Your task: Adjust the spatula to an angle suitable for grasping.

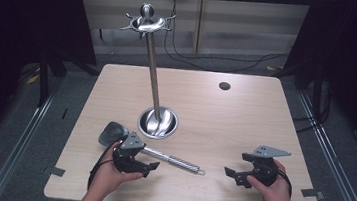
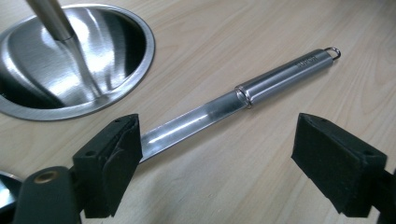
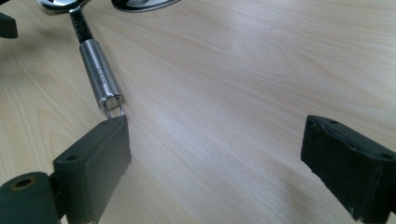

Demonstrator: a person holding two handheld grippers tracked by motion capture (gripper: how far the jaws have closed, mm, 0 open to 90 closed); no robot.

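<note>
Up close, ladle handle (image 2: 261, 84) lettering, illegible.

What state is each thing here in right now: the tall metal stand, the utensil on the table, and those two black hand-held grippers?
Tall steel stand with round base: upright on the table, its top hooks bare.
Steel-handled utensil with dark grey head: lying flat on the pale wooden table, not gripped.
Left gripper: open, jaws wide, held over the utensil's shaft.
Right gripper: open, holding nothing, jaws pointing toward the handle's ring end.
</note>
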